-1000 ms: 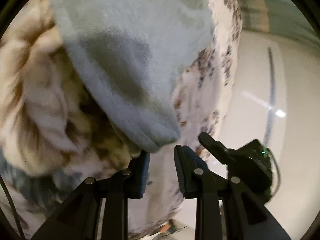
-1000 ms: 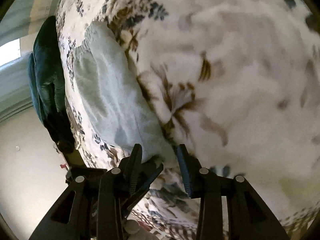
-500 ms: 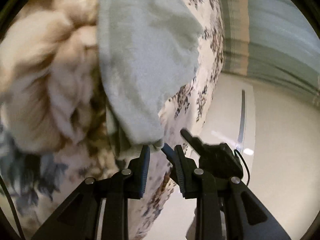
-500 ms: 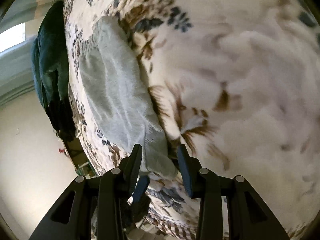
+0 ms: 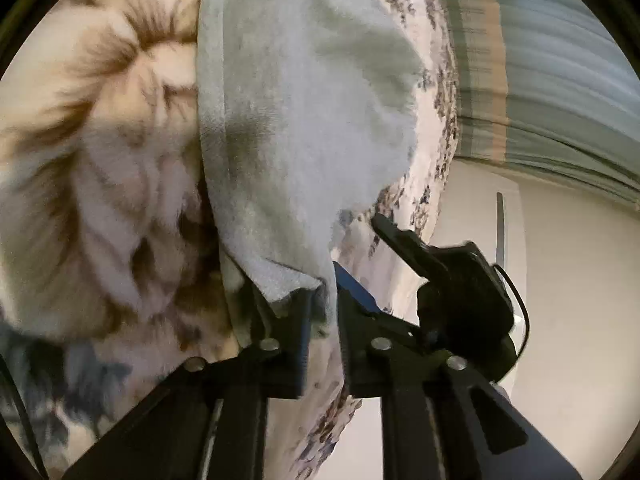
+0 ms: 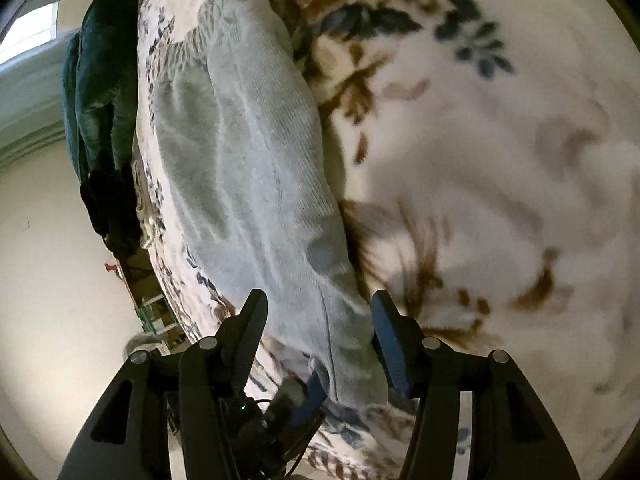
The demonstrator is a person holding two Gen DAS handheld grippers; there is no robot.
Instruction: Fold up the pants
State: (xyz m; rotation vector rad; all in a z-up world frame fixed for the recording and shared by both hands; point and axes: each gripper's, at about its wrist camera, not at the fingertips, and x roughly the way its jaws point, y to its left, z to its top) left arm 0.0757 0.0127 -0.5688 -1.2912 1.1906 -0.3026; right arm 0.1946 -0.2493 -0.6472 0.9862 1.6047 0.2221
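Light grey-blue fleece pants [image 5: 296, 120] lie stretched along a floral blanket [image 5: 100, 160]. My left gripper [image 5: 322, 312] is shut on the pants' near end, with the fabric pinched between the two black fingers. In the right wrist view the pants [image 6: 248, 168] run from the far elastic waistband toward me. My right gripper [image 6: 320, 340] is open, its fingers astride the near end of the pants without pinching it. The other gripper shows low in that view [image 6: 296, 400], and in the left wrist view at right [image 5: 452, 280].
The floral blanket [image 6: 480, 160] covers a bed whose edge drops to a pale floor [image 6: 48, 280]. A dark green garment [image 6: 104, 100] lies at the bed's far end. A striped curtain [image 5: 560, 100] hangs beyond the bed.
My right gripper has opened wide and let go of the pants' end. My left gripper has closed further on the fabric. Both views have shifted a little along the pants.
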